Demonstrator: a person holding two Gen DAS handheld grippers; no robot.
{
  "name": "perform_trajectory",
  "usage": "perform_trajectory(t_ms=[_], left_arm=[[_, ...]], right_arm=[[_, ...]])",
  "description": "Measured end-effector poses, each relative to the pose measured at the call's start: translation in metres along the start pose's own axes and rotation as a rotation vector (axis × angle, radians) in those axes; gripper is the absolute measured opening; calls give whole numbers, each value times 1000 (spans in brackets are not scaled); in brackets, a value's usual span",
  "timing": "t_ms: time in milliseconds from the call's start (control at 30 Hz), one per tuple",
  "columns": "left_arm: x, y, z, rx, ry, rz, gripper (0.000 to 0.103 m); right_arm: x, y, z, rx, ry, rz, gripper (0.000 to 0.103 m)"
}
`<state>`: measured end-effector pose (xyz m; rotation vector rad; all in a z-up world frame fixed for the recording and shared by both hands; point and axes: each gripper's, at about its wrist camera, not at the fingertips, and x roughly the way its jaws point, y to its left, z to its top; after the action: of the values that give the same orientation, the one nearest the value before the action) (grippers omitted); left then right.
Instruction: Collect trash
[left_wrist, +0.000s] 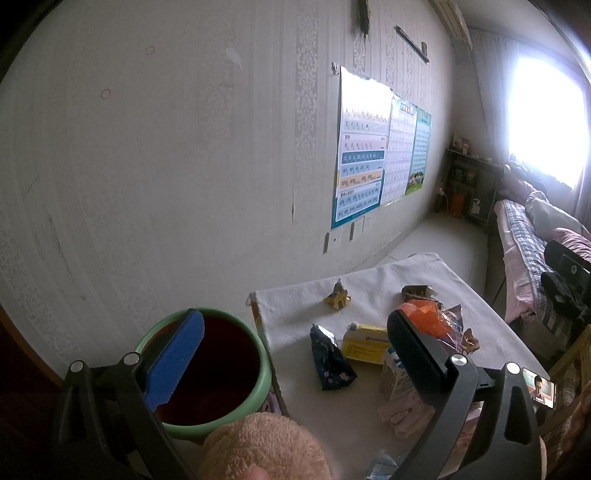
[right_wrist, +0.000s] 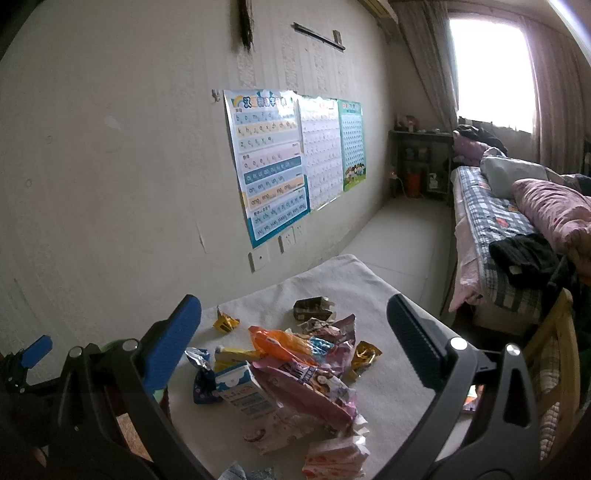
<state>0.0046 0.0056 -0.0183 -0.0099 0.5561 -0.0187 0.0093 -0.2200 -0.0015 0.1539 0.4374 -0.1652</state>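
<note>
Trash lies on a white-clothed table (left_wrist: 369, 284): a dark blue wrapper (left_wrist: 330, 360), a yellow box (left_wrist: 364, 343), a gold wrapper (left_wrist: 338, 297), an orange bag (left_wrist: 424, 314) and a milk carton (right_wrist: 243, 391) among pink wrappers (right_wrist: 314, 387). A green bin (left_wrist: 258, 369) with a dark inside stands left of the table. My left gripper (left_wrist: 295, 341) is open and empty, above the bin's edge and the table. My right gripper (right_wrist: 295, 334) is open and empty, above the trash pile. The left gripper's blue finger (right_wrist: 37, 350) shows at the far left of the right wrist view.
A wall with posters (right_wrist: 273, 162) runs along the left. A bed (right_wrist: 498, 229) with bedding stands at the right, a shelf (right_wrist: 421, 162) at the far end under a bright window. A phone (left_wrist: 541, 387) lies at the table's right edge. A tan plush thing (left_wrist: 266, 446) sits near the bin.
</note>
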Motion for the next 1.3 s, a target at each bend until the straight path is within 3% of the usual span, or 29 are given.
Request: perform_trajectory(t_ms=[400,533,633,833,1167,1233,1300], left_arm=[[-1,0,-2,17,-1,-6,95],[1,0,-7,37,0,-3,95],[7,0,-7,49,22,-7,95],[22,4,-15,27,101,-63,95],[51,-25,-39,69,265,-206,89],[57,-30,-41,74,278,-215,89],[63,-39,-41,90,281,-234,89]], right_arm=[[8,-4,-1,-21,48,17,99],[25,-13,-16,-68,144,46,99],[46,-26,-47,-85,279,31,99],[82,-57,-109,70,552,85,99],[120,-60,-183,92,787,62,99],[125,-63,-192,109,811,58,93],[125,-66,-196,148,820,77,76]])
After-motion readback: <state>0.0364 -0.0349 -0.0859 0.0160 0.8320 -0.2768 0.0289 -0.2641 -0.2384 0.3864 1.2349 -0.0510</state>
